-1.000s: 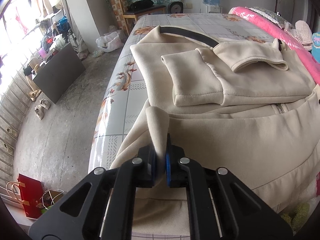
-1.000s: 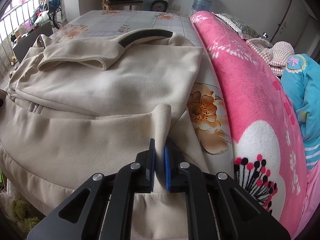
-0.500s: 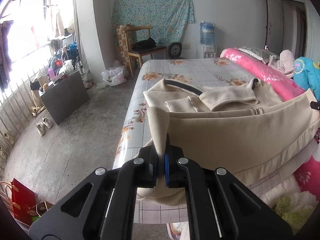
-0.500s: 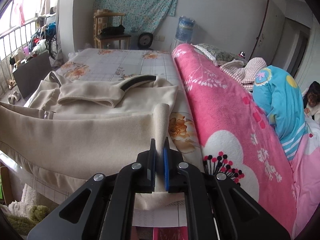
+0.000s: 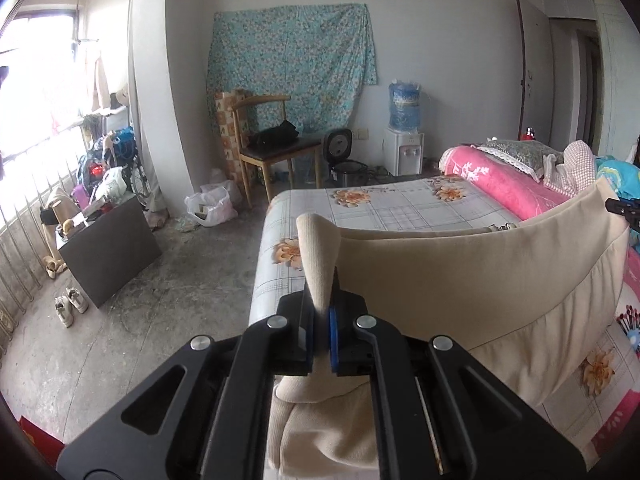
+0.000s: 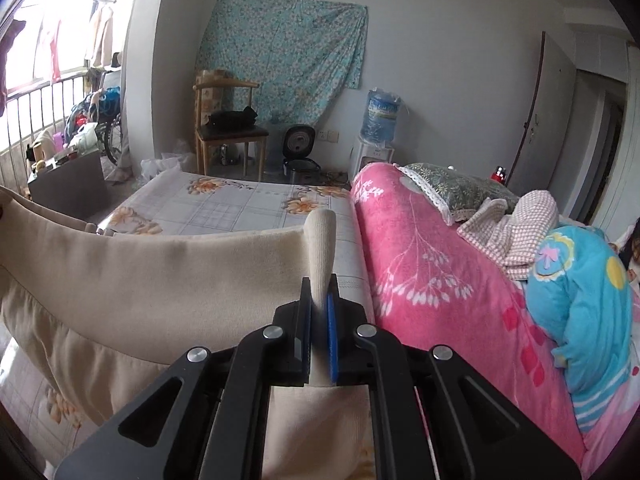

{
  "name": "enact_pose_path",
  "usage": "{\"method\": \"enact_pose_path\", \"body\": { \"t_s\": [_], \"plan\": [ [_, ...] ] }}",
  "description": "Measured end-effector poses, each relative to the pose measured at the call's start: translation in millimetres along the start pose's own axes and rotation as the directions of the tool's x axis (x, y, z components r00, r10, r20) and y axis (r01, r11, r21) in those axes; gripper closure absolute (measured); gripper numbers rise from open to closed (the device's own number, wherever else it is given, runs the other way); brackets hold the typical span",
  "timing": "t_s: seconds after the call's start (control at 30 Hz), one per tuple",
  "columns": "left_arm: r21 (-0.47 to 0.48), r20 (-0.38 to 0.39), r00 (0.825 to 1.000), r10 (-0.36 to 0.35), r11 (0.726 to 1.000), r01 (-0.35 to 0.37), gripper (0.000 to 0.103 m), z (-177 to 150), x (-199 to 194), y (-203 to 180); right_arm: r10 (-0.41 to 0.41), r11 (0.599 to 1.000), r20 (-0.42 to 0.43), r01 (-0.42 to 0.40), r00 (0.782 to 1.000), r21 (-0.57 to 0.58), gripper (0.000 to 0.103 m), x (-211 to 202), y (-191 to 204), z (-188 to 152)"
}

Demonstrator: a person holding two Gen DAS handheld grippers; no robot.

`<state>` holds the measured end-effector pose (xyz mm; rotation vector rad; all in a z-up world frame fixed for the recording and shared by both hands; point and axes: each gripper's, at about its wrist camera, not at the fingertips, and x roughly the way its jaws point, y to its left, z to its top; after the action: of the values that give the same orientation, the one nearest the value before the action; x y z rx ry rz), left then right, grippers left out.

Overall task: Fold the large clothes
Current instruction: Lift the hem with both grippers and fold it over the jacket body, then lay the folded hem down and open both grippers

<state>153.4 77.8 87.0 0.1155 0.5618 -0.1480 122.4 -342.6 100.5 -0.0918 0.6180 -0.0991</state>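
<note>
A large beige sweatshirt point(image 5: 480, 276) hangs stretched between my two grippers, lifted above the bed. My left gripper point(image 5: 320, 320) is shut on its ribbed hem at the left corner. My right gripper point(image 6: 319, 312) is shut on the ribbed hem at the right corner; the sweatshirt point(image 6: 160, 280) spreads to the left in the right wrist view. The raised cloth hides the rest of the garment and the bed behind it. The right gripper's tip shows at the far right of the left wrist view point(image 5: 624, 208).
The bed point(image 5: 400, 200) has a flower-print sheet. A pink blanket point(image 6: 420, 248), a blue blanket point(image 6: 580, 300) and pillows lie along its right side. A wooden chair point(image 5: 272, 148), a water dispenser point(image 5: 404, 136) and a dark box point(image 5: 108, 248) stand on the floor beyond.
Both grippers have risen with the hem, lifting the sweatshirt's lower half off the bed until it hangs upright and hides the folded sleeves and collar.
</note>
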Motion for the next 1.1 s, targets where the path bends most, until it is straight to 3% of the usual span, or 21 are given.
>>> {"method": "enact_pose_path", "body": {
  "t_s": [0.07,0.17,0.2,0.27,0.37,0.47,0.5,0.6,0.67,0.73,0.8,0.87,0.93,1.0,1.07,1.1],
  "plan": [
    [-0.026,-0.074,0.997,-0.029,0.999,0.027,0.096,7,47,6,0.032,0.999,-0.045,-0.031,0.998,0.032,0.096,39,-4,8],
    [-0.078,-0.227,0.972,-0.068,0.996,0.051,0.090,1,117,14,0.077,0.994,-0.178,-0.062,0.981,0.085,0.092,104,-8,1],
    [-0.093,-0.270,0.960,-0.071,0.995,0.047,0.084,-6,135,16,0.082,0.993,-0.219,-0.060,0.972,0.106,0.085,121,-9,-4],
    [-0.090,-0.323,0.946,-0.027,0.996,-0.003,0.083,-20,153,20,0.068,0.991,-0.273,-0.033,0.960,0.131,0.084,140,-13,-16],
    [-0.144,-0.264,0.962,-0.074,0.989,0.036,0.083,-25,133,35,0.108,0.983,-0.249,-0.066,0.963,0.170,0.084,124,-21,-29],
    [-0.172,-0.220,0.965,-0.143,0.979,0.106,0.083,-32,104,42,0.145,0.982,-0.214,-0.115,0.966,0.148,0.084,89,-21,-41],
    [-0.184,-0.222,0.958,-0.181,0.973,0.141,0.083,-38,96,46,0.174,0.979,-0.210,-0.146,0.962,0.144,0.084,77,-19,-48],
    [-0.244,-0.293,0.916,-0.276,0.947,0.207,0.083,-68,85,39,0.229,0.970,-0.245,-0.201,0.942,0.135,0.084,55,-11,-70],
    [-0.264,-0.362,0.893,-0.267,0.948,0.177,0.083,-94,87,34,0.256,0.964,-0.281,-0.225,0.925,0.140,0.084,47,-6,-92],
    [-0.255,-0.428,0.883,-0.193,0.963,0.087,0.080,-121,94,36,0.246,0.965,-0.335,-0.198,0.910,0.171,0.084,51,-7,-117],
    [-0.288,-0.396,0.895,-0.205,0.953,0.091,0.077,-130,91,41,0.278,0.946,-0.364,-0.188,0.889,0.265,0.088,60,-19,-140],
    [-0.256,-0.398,0.905,-0.148,0.966,0.045,0.077,-126,83,40,0.331,0.905,-0.330,-0.199,0.884,0.375,0.092,59,-34,-144],
    [-0.230,-0.377,0.918,-0.122,0.973,0.035,0.077,-120,68,38,0.298,0.909,-0.317,-0.167,0.900,0.381,0.089,47,-36,-137],
    [-0.225,-0.357,0.927,-0.118,0.974,0.038,0.070,-116,51,34,0.251,0.930,-0.307,-0.141,0.918,0.338,0.088,30,-30,-131],
    [-0.220,-0.336,0.935,-0.115,0.975,0.041,0.053,-113,32,29,0.245,0.936,-0.292,-0.147,0.925,0.320,0.075,13,-21,-127],
    [-0.214,-0.325,0.939,-0.112,0.976,0.042,0.047,-112,23,24,0.242,0.940,-0.285,-0.151,0.928,0.306,0.064,5,-14,-126]
  ]
}}
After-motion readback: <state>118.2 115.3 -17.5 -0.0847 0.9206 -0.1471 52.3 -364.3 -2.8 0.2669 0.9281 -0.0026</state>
